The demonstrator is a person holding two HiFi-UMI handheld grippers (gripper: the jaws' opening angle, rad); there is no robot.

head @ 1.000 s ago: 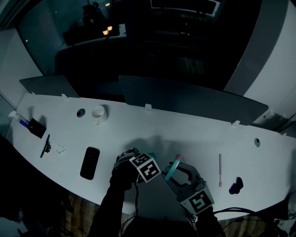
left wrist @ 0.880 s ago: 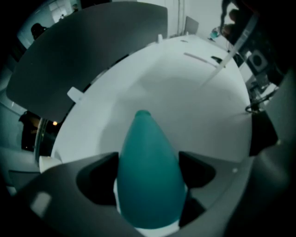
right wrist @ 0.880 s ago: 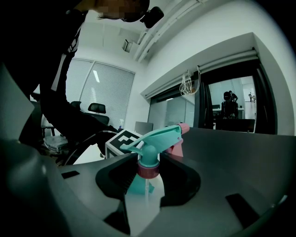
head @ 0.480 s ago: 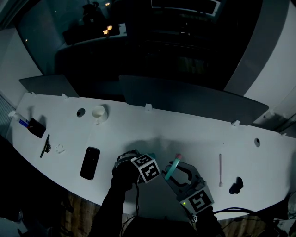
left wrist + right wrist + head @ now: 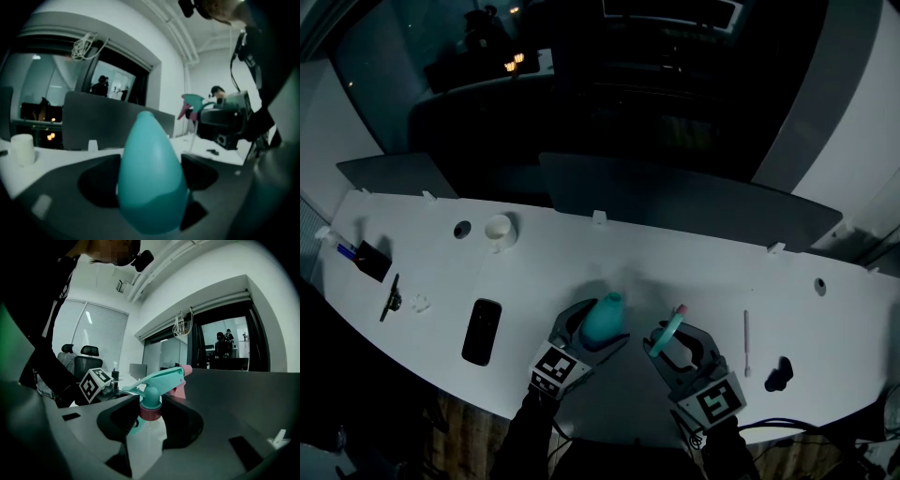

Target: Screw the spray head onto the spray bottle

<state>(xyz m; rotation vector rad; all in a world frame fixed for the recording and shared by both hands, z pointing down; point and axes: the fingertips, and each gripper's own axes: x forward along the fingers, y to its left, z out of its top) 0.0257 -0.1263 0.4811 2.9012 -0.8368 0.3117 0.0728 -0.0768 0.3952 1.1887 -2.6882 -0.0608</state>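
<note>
The left tongs pinch the blue-green bottle. They have just been closing, with the bottle between them. The bottle is off the white worktop, a little to the right of the black phone. In the left gripper view its thin end points away from the tongs.

The right tongs pinch the spray head at its pink ring. The spray head is blue-green with a pink tip. It is further right of the phone, past the bottle. The bottle and the spray head are near each other but do not touch.

A white cup stands behind the phone, well apart from it.
</note>
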